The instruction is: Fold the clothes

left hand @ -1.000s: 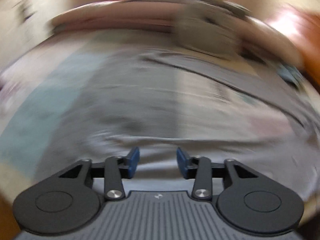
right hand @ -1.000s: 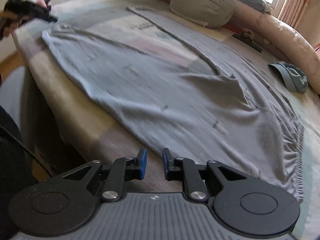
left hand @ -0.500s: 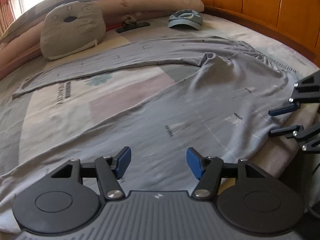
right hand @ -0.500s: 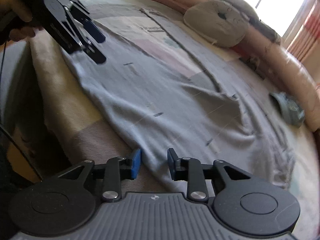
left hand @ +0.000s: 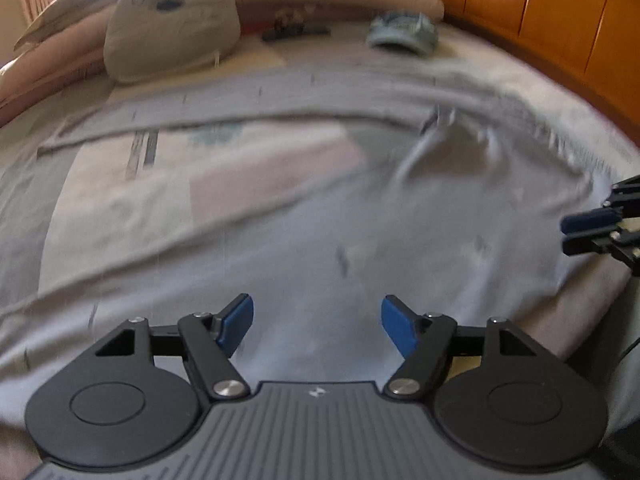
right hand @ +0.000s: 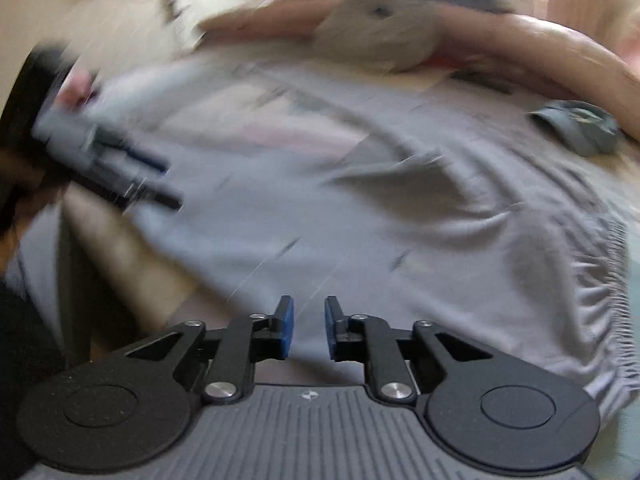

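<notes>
A pair of light grey, soft knit trousers with a gathered elastic waistband is spread across a bed covered with a pale patterned sheet, one leg laid along the near edge of the mattress and the other stretched away toward the pillows, so that a wedge of sheet is left bare between them. The garment lies flat and unfolded, which suits a fold along its length. The left gripper is held low over the near leg with its blue-padded jaws spread wide and nothing between them, seemingly poised to take cloth. The right gripper is held nearer the waistband end, its jaws parted only narrowly; no fabric is seen pinched between them, though cloth lies just beyond the tips. A rounded grey-green cushion and a faded blue cap are left at the far side, well apart from the trousers. Both views are blurred, so finer wrinkles cannot be made out.
</notes>
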A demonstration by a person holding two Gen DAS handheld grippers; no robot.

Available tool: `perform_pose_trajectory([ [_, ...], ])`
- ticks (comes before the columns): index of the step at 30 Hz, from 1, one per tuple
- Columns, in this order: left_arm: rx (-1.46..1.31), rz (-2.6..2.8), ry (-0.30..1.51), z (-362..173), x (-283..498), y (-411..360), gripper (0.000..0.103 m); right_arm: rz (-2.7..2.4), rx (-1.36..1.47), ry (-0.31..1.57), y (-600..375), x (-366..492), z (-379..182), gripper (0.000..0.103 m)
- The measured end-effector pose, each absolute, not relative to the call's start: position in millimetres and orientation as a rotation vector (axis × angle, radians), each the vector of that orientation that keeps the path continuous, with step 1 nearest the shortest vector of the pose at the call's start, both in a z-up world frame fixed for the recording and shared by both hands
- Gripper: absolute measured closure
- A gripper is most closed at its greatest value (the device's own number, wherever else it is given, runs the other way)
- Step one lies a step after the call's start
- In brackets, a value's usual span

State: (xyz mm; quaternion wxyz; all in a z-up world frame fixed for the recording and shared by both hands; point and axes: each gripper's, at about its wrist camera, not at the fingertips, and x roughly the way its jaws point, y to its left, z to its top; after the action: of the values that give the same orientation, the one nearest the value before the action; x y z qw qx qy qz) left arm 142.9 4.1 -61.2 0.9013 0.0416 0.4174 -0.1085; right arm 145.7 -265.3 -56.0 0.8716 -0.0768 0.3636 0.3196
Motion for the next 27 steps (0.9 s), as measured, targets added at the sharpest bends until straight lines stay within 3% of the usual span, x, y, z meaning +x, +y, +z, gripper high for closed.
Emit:
perform_pose_trajectory([
  [8, 0.052, -0.296, 0.871, -76.6, 181.4, -35.7, 0.030, 0.337, 0.017, 0.726, -325.6, 245.1, -44.6, 0.075],
  [14, 0.064, -0.291, 0.897, -90.1, 174.3, -40.5, 0.028, 0.167, 0.044, 0.818, -346.6, 319.0, -75.4, 0.075],
  [21, 0.047, -0.277, 0.899, -91.6, 161.2, -31.4, 0.027, 0.071, -0.006, 0.802, -358.2, 362.9, -89.1, 0.083],
  [27, 0.033, -0.271, 0.898, -89.3, 160.9, -30.4, 0.026, 0.067, 0.047, 0.815, -355.2, 353.8, -71.6, 0.072],
])
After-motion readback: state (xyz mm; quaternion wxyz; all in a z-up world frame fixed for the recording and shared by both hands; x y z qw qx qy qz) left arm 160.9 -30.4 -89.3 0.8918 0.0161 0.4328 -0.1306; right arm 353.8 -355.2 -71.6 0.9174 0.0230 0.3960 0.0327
